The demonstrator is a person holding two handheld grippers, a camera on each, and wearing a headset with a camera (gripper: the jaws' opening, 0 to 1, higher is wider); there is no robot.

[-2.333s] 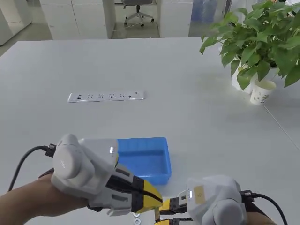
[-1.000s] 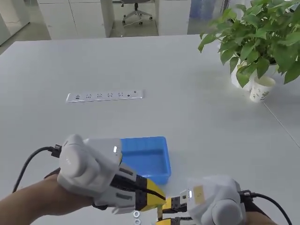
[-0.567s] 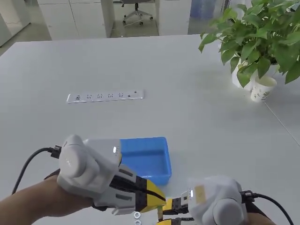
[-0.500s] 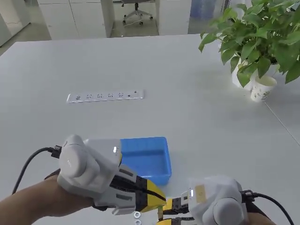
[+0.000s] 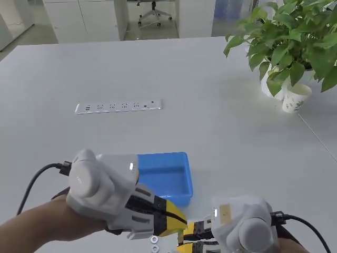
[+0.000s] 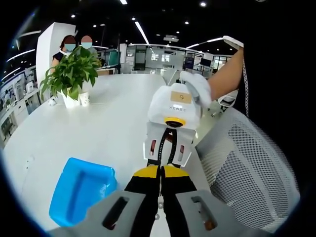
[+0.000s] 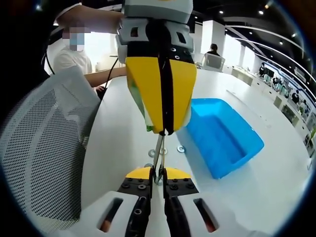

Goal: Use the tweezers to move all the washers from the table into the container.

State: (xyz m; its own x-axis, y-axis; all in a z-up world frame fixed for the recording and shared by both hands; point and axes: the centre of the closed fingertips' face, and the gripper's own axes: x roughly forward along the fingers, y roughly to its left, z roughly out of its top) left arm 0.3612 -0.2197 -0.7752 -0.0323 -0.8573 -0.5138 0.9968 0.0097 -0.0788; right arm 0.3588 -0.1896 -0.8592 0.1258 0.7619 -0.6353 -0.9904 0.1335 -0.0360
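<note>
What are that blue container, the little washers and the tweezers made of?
The container is likely plastic: uniform bright blue, smooth moulded walls. The washers look like metal: small silvery rings. The tweezers are probably steel: thin, shiny grey blades.

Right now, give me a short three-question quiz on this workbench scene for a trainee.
1. True or false: washers lie on the table beside the blue container.
2. What lies on the table beyond the container? A power strip, B keyboard, C mug.
3. Fill in: the left gripper and right gripper both clamp the ____.
Key: 1 true; 2 A; 3 tweezers.
</note>
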